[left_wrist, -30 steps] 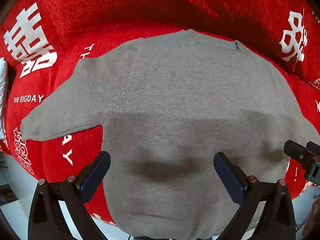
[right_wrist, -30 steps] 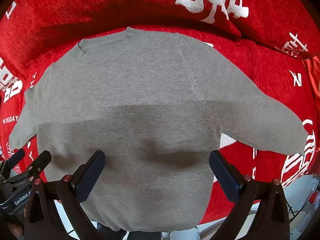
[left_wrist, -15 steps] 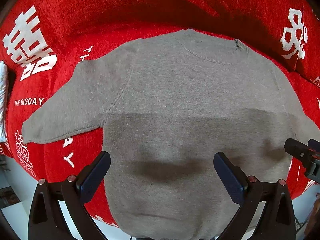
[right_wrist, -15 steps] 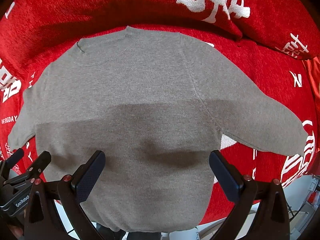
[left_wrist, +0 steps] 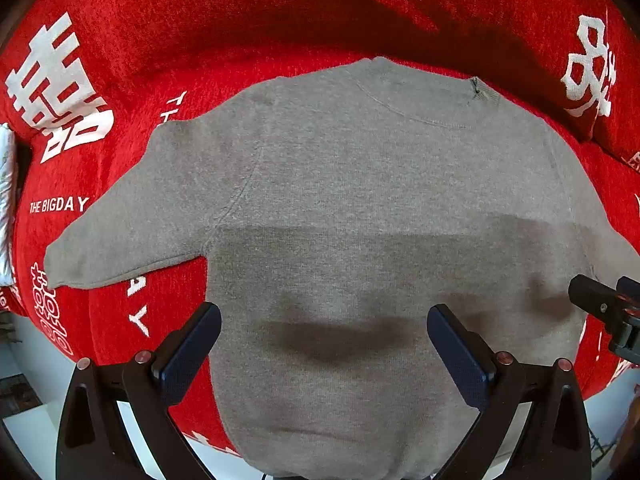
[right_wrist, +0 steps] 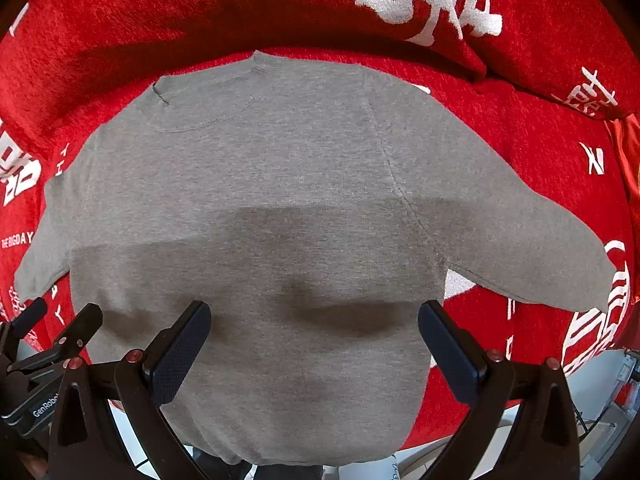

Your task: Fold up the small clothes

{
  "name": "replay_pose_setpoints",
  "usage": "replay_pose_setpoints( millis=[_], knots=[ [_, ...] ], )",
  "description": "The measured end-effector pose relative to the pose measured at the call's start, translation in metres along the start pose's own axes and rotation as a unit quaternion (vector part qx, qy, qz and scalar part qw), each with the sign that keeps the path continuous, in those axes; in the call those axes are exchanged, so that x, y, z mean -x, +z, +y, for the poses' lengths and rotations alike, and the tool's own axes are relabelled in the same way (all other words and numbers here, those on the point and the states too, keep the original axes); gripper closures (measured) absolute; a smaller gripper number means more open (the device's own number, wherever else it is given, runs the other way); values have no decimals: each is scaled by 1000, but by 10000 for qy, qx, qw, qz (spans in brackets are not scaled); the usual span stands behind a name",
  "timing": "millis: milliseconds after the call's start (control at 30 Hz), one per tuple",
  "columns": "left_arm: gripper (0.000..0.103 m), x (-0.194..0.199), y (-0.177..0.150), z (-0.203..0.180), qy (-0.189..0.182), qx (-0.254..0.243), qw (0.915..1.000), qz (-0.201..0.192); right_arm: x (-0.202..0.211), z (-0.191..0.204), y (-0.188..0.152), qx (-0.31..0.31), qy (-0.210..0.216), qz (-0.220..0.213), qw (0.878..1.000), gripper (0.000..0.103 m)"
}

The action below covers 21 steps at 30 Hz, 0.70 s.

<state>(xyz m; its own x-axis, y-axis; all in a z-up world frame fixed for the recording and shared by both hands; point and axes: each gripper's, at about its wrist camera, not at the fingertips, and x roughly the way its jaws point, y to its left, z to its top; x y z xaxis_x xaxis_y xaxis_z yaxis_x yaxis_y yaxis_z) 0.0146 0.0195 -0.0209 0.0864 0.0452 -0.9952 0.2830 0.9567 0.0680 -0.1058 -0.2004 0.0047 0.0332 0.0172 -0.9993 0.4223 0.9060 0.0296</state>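
A small grey long-sleeved sweater (left_wrist: 352,208) (right_wrist: 280,184) lies flat on a red plush sofa seat, neck toward the backrest, both sleeves spread outward. Its hem hangs over the seat's front edge. My left gripper (left_wrist: 324,340) hovers open above the lower body of the sweater, with nothing between its fingers. My right gripper (right_wrist: 314,338) is also open over the lower body, holding nothing. The right gripper's tips (left_wrist: 600,304) show at the right edge of the left wrist view; the left gripper's fingers (right_wrist: 52,328) show at the lower left of the right wrist view.
The red sofa cover (left_wrist: 280,32) (right_wrist: 200,12) carries white characters and the words "THE BIGDAY" (left_wrist: 58,205). The backrest rises behind the neckline. Pale floor (left_wrist: 24,412) (right_wrist: 600,400) shows below the seat edge on both sides.
Both views have shifted very slightly, so the sweater sits a touch lower in frame. Both grippers stay open, and the sweater has not moved.
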Motion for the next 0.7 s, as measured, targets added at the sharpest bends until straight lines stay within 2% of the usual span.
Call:
replay_pose_setpoints(
  millis=[700],
  knots=[
    [0,-3,2,8,-35,18,10000,45,2,14,3,24,-16,23,10000,0]
  ],
)
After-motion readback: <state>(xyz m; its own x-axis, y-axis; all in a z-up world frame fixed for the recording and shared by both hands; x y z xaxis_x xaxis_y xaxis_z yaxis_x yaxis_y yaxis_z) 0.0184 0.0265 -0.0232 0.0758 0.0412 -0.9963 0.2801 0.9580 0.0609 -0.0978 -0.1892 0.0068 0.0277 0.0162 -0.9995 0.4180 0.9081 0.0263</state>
